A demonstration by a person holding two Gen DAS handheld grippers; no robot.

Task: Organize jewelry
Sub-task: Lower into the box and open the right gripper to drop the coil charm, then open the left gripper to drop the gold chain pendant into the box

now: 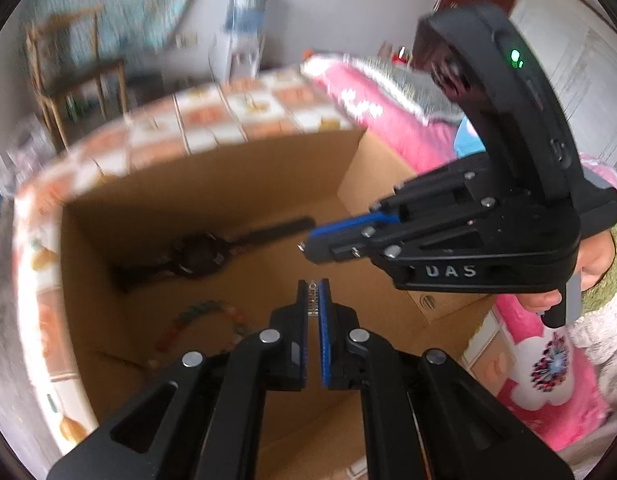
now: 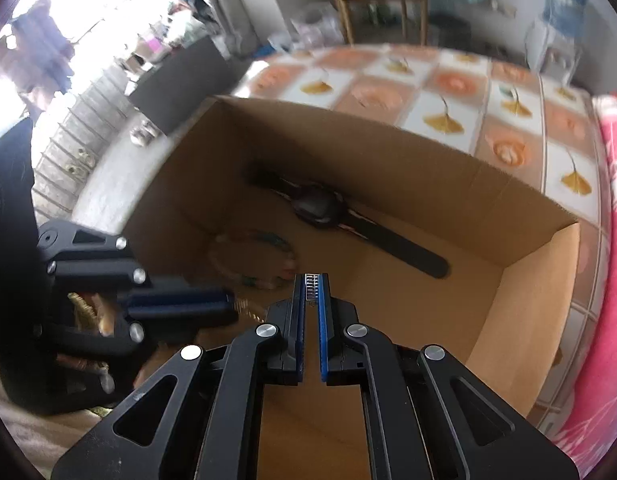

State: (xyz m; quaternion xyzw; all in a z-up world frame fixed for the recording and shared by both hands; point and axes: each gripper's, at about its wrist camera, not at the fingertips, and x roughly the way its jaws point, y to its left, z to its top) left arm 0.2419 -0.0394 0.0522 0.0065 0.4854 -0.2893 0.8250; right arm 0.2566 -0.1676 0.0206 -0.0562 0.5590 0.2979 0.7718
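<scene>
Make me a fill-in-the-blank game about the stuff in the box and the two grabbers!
1. The black watch lies inside a cardboard ____.
2. Beside the watch lies a colourful beaded ____.
3. The left gripper and the right gripper each pinch an end of a thin silver ____.
4. Both grippers hang ____ the box.

Missing words: box; bracelet; chain; above

Right gripper (image 2: 311, 286) above open cardboard box (image 2: 520, 304), jaws closed on a small silver chain piece (image 2: 311, 287). Inside the box: black wristwatch (image 2: 320, 208) and beaded bracelet (image 2: 264, 256), near each other. Left gripper (image 2: 228, 306) enters from the left; box sits on floral-tiled table (image 2: 440, 96).
</scene>
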